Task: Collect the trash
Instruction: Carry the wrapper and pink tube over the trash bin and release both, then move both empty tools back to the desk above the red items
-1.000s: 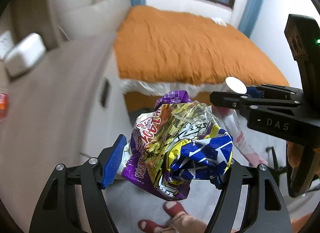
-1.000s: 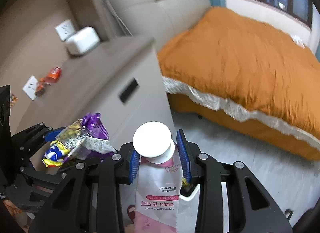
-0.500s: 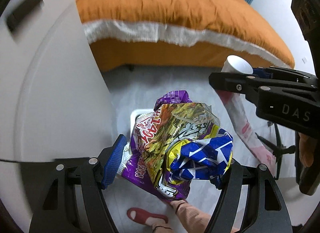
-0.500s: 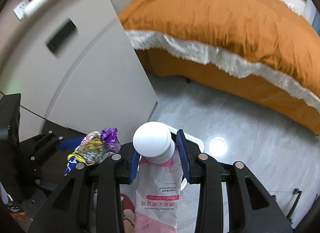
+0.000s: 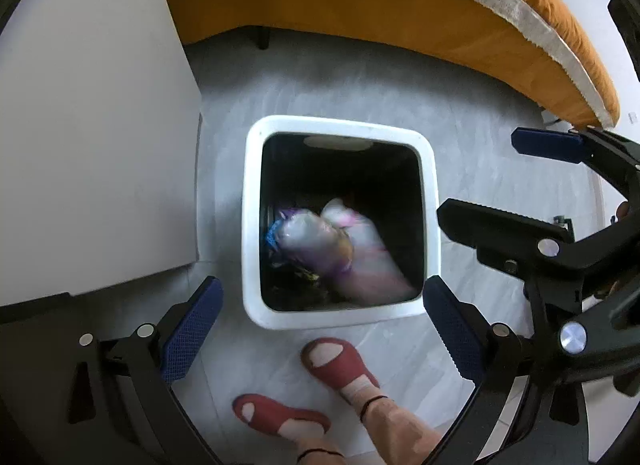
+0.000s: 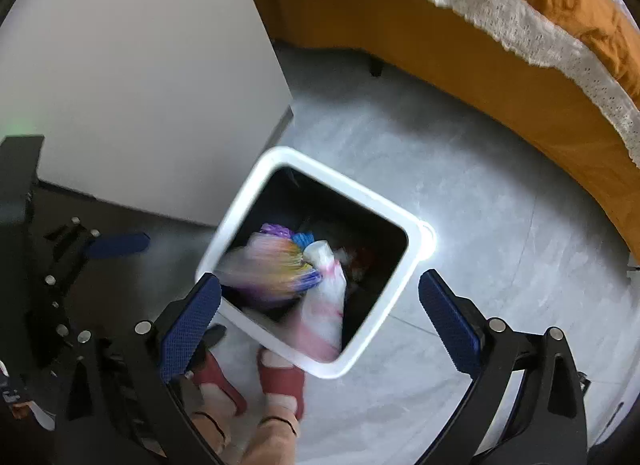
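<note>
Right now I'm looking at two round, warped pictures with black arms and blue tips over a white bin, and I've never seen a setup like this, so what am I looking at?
These are two handheld tongs, one in each of a person's hands, each carrying a fisheye camera that looks along its fingers. One picture is from the left tongs, the other from the right tongs. The blue pads are the fingertips. Both tongs are open and hold nothing. Each looks down into a white bin on a grey floor, between a cabinet and an orange bed. In the bin's mouth, blurred, are a snack bag and a pink-and-white tube. The red slippers are the person's feet.
</note>
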